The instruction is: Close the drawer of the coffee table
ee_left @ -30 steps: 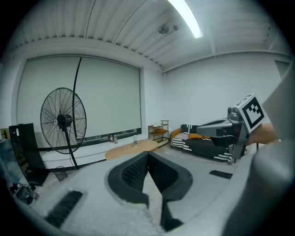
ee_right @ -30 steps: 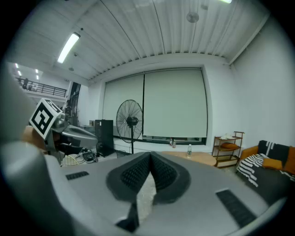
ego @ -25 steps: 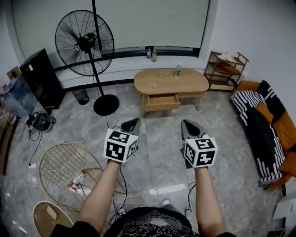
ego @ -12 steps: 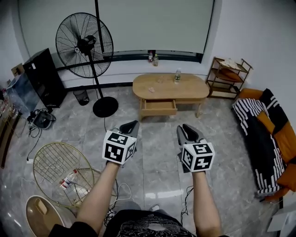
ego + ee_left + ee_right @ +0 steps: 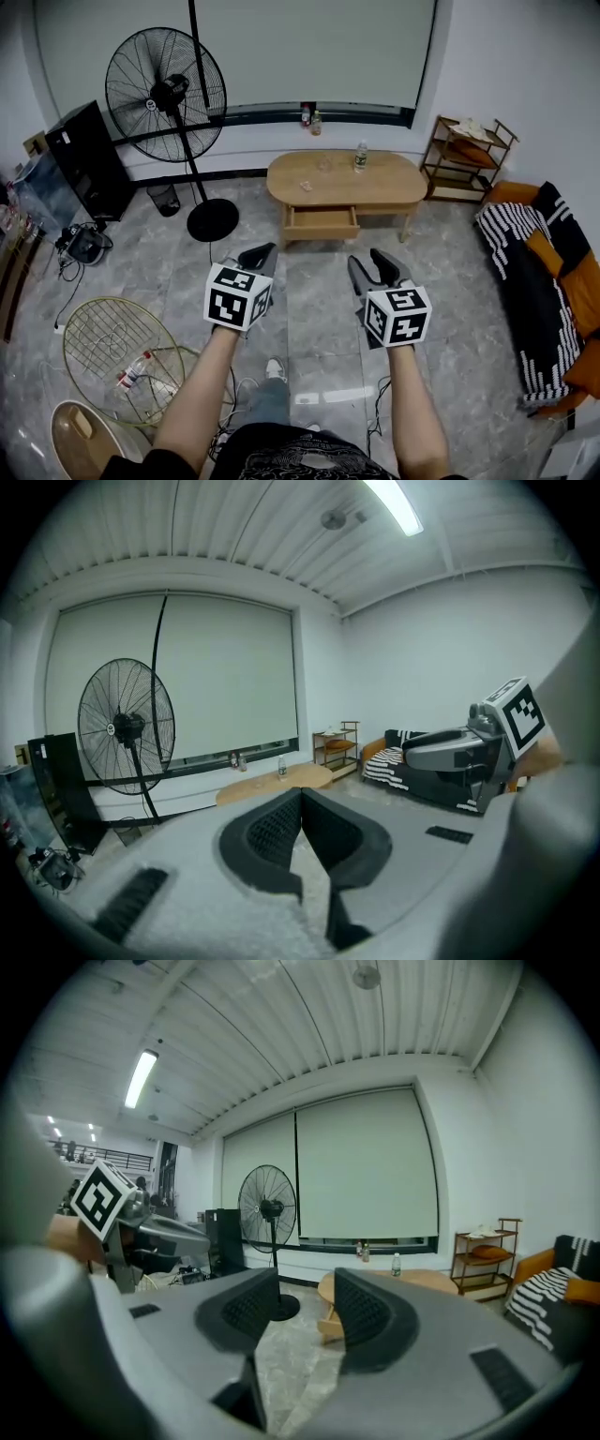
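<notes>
Left gripper (image 5: 263, 251) neared open drawer (image 5: 321, 223); fan (image 5: 167, 94) stands aside.

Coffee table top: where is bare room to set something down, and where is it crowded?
On the coffee table, the right end, from the water bottle toward the wooden shelf, is bare. The left end is bare too, up to a small item. The middle, around bottle and item, is busiest. The open drawer juts out in front.
</notes>
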`<control>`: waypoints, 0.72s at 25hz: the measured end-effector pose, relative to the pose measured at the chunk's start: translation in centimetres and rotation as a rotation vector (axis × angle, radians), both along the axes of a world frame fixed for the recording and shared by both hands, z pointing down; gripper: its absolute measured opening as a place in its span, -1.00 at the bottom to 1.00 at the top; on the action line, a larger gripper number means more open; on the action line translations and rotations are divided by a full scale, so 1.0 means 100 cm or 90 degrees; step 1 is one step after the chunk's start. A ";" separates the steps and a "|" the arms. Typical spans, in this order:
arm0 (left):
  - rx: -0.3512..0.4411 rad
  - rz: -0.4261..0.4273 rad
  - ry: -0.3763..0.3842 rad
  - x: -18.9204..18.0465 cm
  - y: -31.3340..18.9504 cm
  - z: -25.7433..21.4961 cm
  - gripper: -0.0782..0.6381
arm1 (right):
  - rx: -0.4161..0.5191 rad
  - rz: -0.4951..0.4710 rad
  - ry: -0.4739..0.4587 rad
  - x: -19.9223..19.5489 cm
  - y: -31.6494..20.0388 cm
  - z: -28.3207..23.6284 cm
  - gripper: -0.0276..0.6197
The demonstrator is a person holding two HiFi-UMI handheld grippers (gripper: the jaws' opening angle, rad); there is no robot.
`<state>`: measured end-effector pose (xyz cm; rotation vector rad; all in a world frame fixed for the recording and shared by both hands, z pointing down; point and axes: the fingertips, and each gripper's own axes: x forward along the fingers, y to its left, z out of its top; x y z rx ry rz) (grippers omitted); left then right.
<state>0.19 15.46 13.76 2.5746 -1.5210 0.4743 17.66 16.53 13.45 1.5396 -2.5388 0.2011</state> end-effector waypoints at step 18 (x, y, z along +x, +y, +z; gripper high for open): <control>-0.013 0.034 0.016 -0.064 -0.221 0.012 -0.77 | -0.025 0.021 0.007 -0.065 -0.211 0.012 0.03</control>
